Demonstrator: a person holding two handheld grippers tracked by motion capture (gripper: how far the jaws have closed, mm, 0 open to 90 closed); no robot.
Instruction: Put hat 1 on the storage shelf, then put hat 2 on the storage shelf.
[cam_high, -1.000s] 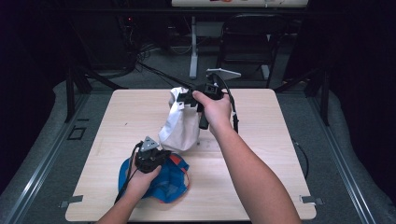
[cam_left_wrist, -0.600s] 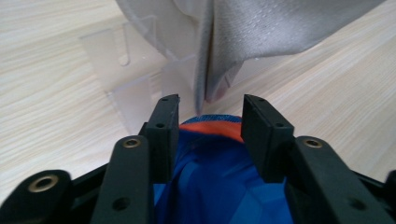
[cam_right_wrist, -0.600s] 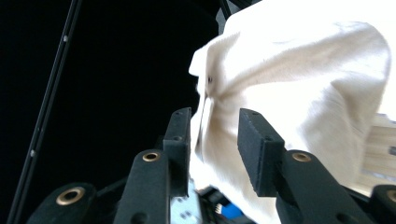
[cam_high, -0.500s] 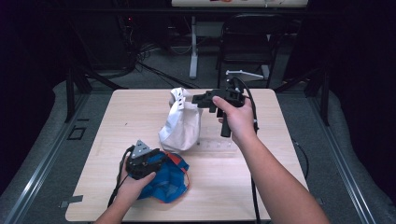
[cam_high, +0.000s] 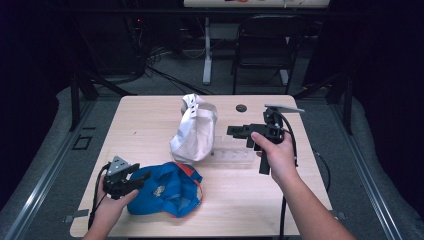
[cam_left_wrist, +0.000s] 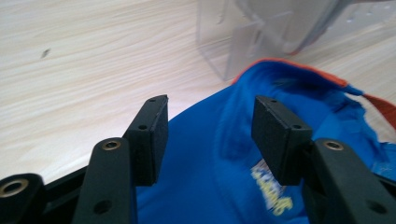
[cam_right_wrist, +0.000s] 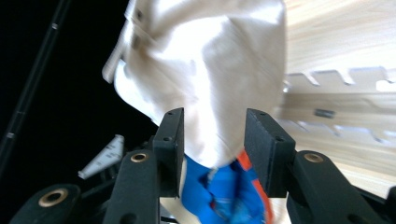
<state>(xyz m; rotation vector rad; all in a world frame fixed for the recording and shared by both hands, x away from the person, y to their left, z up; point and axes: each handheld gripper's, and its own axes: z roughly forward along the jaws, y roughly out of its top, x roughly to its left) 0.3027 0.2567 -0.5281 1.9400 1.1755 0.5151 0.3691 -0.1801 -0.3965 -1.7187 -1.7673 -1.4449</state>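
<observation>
While both tools (cam_high: 137, 176) (cam_high: 235, 131) just spreading, empty: crumpled blue cloth cap (cam_high: 167, 189), soft white cap (cam_high: 196, 129).

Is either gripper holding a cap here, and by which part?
Neither: left gripper and right gripper have just been opening, nothing between their jaws.

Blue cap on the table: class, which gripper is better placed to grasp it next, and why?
Left. The left gripper sits open right at the blue cap, while the right gripper is farther off, near the white cap.

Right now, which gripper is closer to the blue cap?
Left. The left gripper sits at the blue cap's edge; the right gripper is across the table, beyond the white cap.
</observation>
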